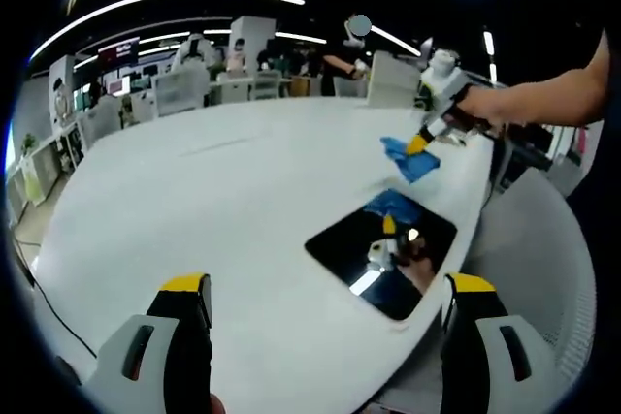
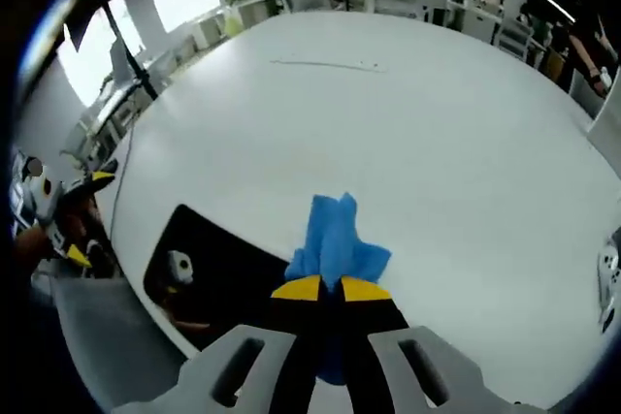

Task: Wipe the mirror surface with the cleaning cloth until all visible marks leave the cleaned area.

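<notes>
Your right gripper [image 2: 325, 288] grips the cloth [image 2: 335, 239] above the bench [image 2: 388, 123], beside the mirror [image 1: 383, 244]; wiping looks not begun. Your left gripper [image 1: 325, 298] is released.

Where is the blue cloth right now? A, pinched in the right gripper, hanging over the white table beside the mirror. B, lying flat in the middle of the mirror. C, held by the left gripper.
A: the right gripper is shut on the blue cloth, over the white table beside the mirror.
</notes>
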`<control>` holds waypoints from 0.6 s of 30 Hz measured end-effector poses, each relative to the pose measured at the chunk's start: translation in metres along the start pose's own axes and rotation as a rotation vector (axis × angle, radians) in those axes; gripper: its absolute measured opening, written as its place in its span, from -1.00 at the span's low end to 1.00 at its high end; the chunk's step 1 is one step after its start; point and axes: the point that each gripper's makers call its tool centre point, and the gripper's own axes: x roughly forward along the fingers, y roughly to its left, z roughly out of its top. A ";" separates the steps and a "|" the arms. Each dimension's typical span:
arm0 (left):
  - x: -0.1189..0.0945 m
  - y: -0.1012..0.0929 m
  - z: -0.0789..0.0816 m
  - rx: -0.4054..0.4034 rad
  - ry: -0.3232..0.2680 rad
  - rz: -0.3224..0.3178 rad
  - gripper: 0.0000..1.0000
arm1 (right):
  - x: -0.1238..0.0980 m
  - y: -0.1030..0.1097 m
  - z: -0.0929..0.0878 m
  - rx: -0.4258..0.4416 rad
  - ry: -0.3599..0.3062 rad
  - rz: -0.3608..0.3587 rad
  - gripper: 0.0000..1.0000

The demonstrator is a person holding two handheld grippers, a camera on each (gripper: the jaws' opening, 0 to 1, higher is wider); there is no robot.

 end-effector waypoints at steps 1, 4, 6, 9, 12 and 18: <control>0.000 0.001 -0.001 -0.002 0.002 0.004 0.99 | 0.001 -0.005 -0.003 0.004 0.003 -0.003 -0.99; -0.001 0.005 0.000 -0.017 -0.002 0.019 0.99 | 0.009 -0.022 -0.020 0.020 0.047 -0.032 -0.99; -0.002 0.006 -0.001 -0.016 0.004 0.022 0.99 | 0.014 -0.026 -0.028 0.029 0.069 -0.034 -0.99; -0.002 0.008 0.000 -0.013 0.017 0.028 0.99 | 0.028 -0.032 -0.048 0.028 0.115 -0.048 -0.99; -0.005 0.010 0.005 -0.026 0.011 0.039 0.99 | 0.040 -0.034 -0.065 0.025 0.160 -0.054 -0.99; -0.005 0.016 -0.001 -0.035 0.009 0.063 0.99 | 0.040 -0.033 -0.078 0.024 0.167 -0.054 -1.00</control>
